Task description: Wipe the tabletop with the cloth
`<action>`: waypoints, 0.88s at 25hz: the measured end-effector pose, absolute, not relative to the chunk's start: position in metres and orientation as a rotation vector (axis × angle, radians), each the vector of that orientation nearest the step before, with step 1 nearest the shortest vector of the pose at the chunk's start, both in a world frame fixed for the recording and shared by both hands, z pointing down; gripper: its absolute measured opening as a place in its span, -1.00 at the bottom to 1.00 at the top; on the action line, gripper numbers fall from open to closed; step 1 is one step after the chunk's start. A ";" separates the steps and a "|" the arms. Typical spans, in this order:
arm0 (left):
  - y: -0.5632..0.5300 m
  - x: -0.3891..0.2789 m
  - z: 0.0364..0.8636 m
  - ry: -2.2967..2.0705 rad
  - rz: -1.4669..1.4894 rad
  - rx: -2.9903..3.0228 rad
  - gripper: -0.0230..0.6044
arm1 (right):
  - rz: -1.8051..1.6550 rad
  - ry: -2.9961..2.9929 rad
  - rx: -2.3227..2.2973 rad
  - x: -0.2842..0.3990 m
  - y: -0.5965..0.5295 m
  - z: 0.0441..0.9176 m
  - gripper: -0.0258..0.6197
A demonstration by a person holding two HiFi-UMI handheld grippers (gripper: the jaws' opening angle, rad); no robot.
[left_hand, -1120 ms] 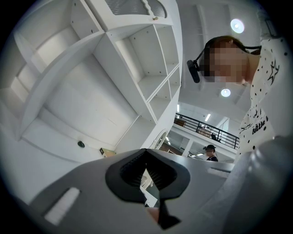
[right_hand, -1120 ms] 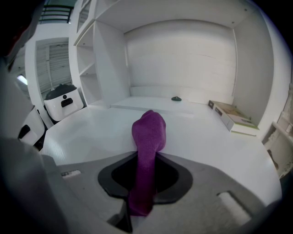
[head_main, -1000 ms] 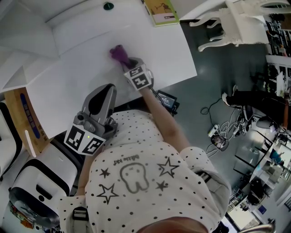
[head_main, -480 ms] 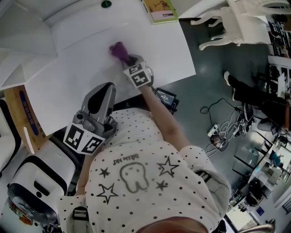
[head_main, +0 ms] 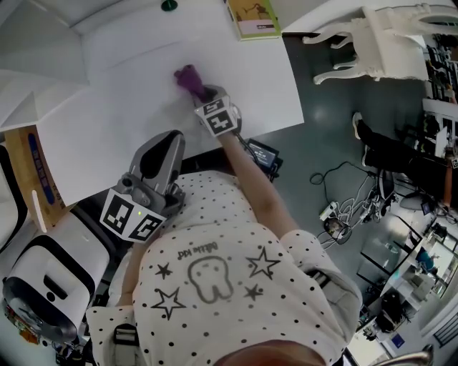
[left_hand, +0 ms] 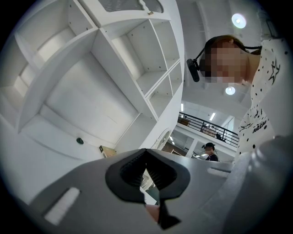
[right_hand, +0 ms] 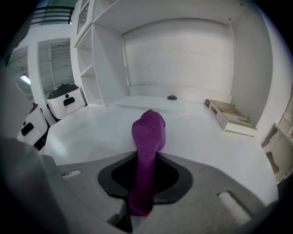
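Observation:
A purple cloth [head_main: 188,78] lies bunched on the white tabletop [head_main: 129,107], with my right gripper [head_main: 204,96] shut on it. In the right gripper view the purple cloth [right_hand: 147,151] runs between the jaws and bulges out in front of them over the white tabletop [right_hand: 91,132]. My left gripper [head_main: 161,154] is held back at the table's near edge, close to the person's body, tilted upward. In the left gripper view the left gripper [left_hand: 149,176] has its jaws closed together with nothing between them, pointing at shelves and ceiling.
A green-covered book [head_main: 252,18] lies at the table's far right corner, seen also as the book [right_hand: 231,118]. A small dark knob [head_main: 169,6] sits at the back. White shelving [left_hand: 114,59] rises behind the table. White robot units [head_main: 50,275] stand left; chair and cables lie right.
The right gripper with the cloth has barely shifted on the tabletop. The head camera has drifted slightly. The left gripper has not moved.

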State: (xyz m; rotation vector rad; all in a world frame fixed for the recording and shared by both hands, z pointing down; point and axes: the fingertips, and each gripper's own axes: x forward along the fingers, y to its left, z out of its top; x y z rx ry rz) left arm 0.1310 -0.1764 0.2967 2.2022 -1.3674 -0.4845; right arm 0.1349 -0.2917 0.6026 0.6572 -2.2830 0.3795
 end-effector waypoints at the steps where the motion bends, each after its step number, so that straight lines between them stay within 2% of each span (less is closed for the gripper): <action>1: -0.177 0.130 0.296 -1.374 -0.485 2.200 -0.94 | 0.380 -2.284 0.655 0.135 -0.292 0.602 -0.69; 22: -0.176 0.146 0.300 -1.423 -0.487 2.192 -0.94 | 0.377 -2.309 0.630 0.145 -0.298 0.603 -0.69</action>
